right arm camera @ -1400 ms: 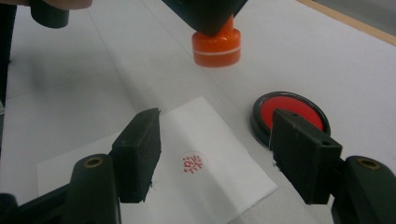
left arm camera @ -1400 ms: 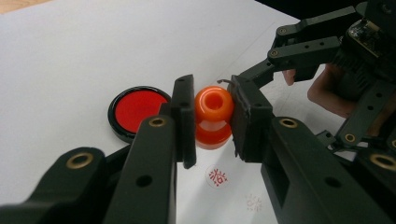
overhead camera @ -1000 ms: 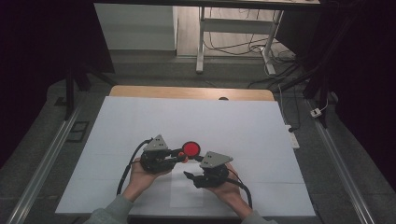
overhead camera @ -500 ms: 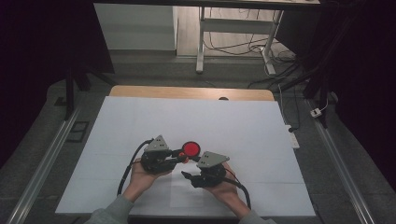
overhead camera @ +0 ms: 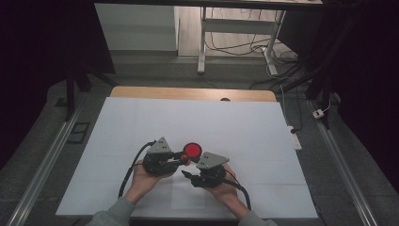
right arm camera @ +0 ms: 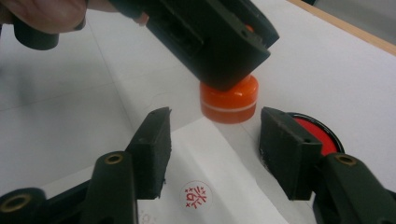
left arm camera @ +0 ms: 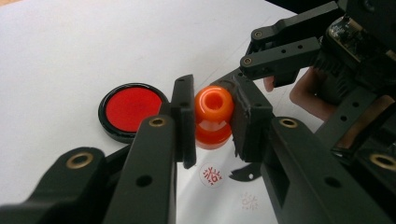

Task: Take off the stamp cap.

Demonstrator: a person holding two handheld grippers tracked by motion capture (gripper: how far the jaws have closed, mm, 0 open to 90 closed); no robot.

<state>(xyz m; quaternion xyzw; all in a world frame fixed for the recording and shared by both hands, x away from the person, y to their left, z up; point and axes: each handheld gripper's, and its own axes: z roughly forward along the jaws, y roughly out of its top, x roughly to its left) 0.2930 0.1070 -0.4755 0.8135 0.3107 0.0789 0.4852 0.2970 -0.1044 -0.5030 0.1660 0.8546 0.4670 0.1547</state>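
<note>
**Stamp held over white sheet, ink pad beside it**

White paper covers the table (overhead camera: 141,122) before me, its wooden edge showing at the far side, with a dark floor and cables beyond.

My left tongs (left arm camera: 212,119) are clamped on a glossy orange plastic stamp with a knob-shaped handle (left arm camera: 213,109). The handle sits squarely between both pads, and the stamp's wider base hangs below them, just above the paper. In the high view these tongs (overhead camera: 181,157) point toward my right ones.

My right tongs (right arm camera: 215,149) have just been closing. Their pads stand apart, on either side of the stamp's base (right arm camera: 229,100) but short of it, touching nothing I can make out. The stamp lies just beyond their tips.

A round red ink pad in a black rim (left arm camera: 130,109) lies flat on the paper, immediately beside the outer face of my left tongs' left pad and just behind my right tongs' right pad.

A small round red stamp print (right arm camera: 196,196) marks the paper between the right tongs' pads, near their base. A second, fainter print (left arm camera: 247,201) lies close by.
</note>
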